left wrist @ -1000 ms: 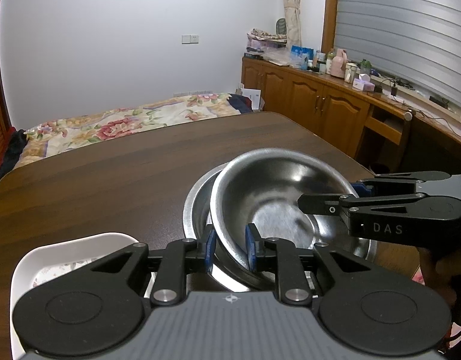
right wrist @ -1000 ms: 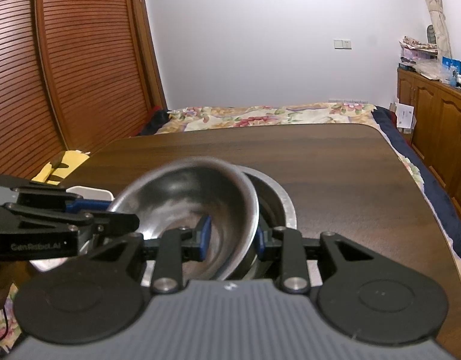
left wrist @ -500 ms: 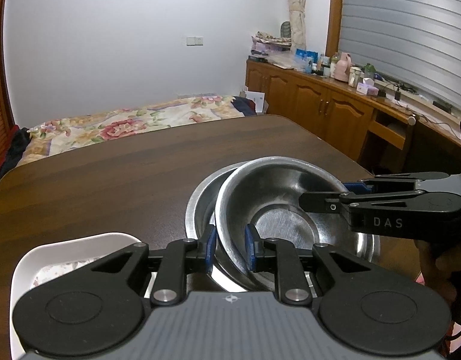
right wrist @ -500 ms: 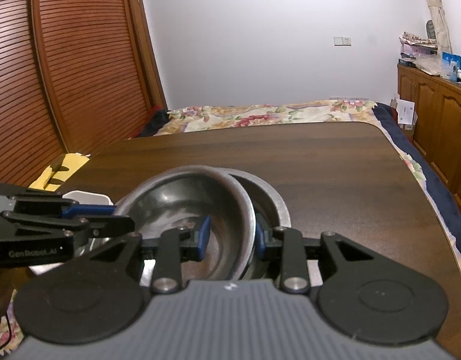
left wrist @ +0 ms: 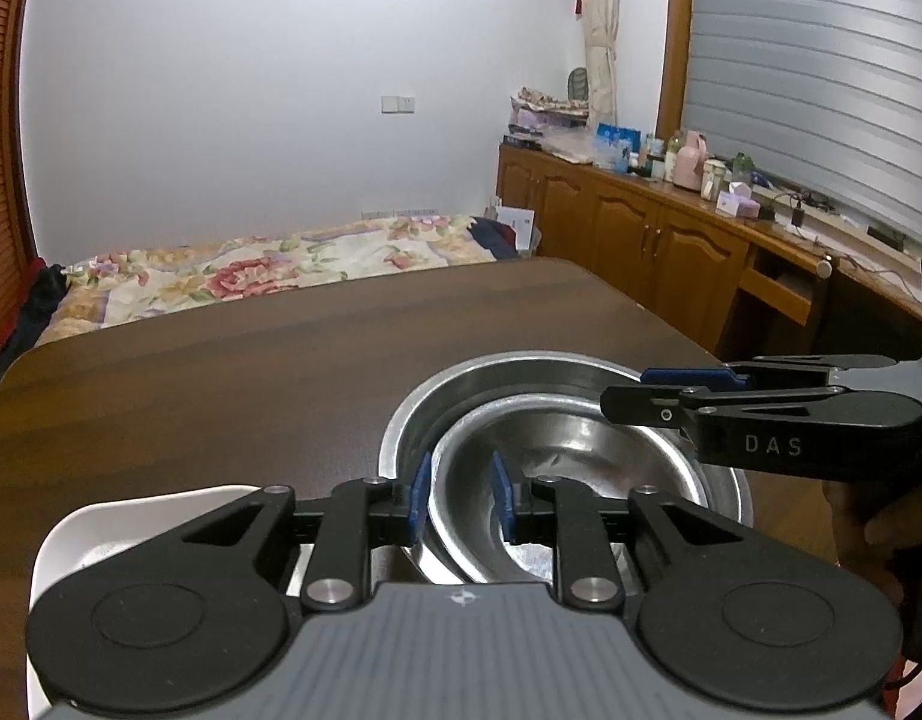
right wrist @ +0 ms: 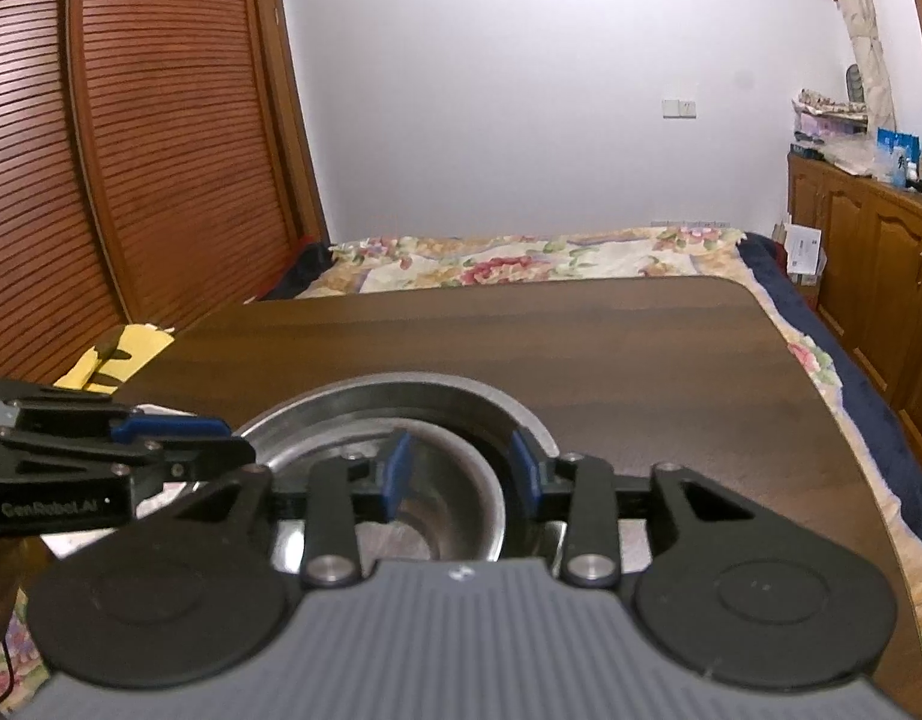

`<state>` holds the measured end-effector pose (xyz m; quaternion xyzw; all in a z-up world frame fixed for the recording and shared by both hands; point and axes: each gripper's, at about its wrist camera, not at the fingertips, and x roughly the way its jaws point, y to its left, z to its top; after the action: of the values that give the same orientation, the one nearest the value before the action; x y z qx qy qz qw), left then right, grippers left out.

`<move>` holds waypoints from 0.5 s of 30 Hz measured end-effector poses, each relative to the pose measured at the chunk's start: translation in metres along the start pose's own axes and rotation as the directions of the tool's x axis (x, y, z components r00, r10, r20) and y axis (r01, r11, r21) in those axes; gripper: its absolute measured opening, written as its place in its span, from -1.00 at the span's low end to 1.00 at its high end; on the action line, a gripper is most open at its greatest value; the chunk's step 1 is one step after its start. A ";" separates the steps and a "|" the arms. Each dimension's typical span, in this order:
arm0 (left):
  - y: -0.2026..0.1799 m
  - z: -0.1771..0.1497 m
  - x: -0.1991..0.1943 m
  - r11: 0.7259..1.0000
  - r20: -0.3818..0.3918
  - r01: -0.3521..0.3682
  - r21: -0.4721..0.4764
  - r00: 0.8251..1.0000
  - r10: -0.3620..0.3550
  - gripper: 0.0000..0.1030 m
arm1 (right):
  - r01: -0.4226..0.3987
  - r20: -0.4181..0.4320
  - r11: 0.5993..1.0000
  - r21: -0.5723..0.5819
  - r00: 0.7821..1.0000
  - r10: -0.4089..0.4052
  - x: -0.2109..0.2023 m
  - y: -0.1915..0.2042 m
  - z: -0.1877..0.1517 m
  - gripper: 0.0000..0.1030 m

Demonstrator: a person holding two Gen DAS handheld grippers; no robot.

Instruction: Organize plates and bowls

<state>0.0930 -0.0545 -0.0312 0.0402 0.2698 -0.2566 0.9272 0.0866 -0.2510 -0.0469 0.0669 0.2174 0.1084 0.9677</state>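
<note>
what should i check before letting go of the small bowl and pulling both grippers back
1. Small bowl sits inside the large bowl: ok.
2. Small bowl centred in it: not ok, it is offset toward the grippers.
3. Left gripper released from the rim: cannot tell.
4. Right gripper released from the rim: cannot tell.
5. White dish apart from the bowls: ok.

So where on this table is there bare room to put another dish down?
The wooden table is bare beyond the nested steel bowls, out to its far edge. The near edge is crowded: white plate, bowls, left gripper and right gripper.
</note>
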 end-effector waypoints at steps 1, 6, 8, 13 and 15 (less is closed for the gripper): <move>0.000 0.001 0.000 1.000 0.006 -0.001 0.000 1.000 0.001 -0.25 | 0.004 0.007 1.000 0.000 1.000 -0.004 -0.001 0.000 0.000 -0.08; 0.002 -0.002 0.000 1.000 0.044 -0.004 -0.010 0.999 0.005 0.40 | 0.035 0.052 0.999 -0.025 0.998 -0.034 -0.005 -0.001 -0.003 0.29; 0.001 -0.003 0.000 1.000 0.057 -0.016 -0.007 0.998 0.016 0.56 | 0.052 0.070 0.998 -0.037 0.996 -0.049 -0.004 -0.001 -0.004 0.50; -0.001 -0.011 0.003 0.999 0.098 -0.047 -0.012 0.994 0.048 0.82 | 0.094 0.112 0.993 -0.069 0.990 -0.086 0.001 -0.002 -0.018 0.62; -0.003 -0.015 0.005 0.998 0.101 -0.060 -0.012 0.993 0.061 0.84 | 0.083 0.102 0.995 -0.053 0.992 -0.078 0.005 -0.005 -0.023 0.66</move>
<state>0.0879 -0.0559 -0.0463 0.0310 0.2220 -0.2289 0.9473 0.0824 -0.2527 -0.0705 0.0357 0.1682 0.0720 0.9825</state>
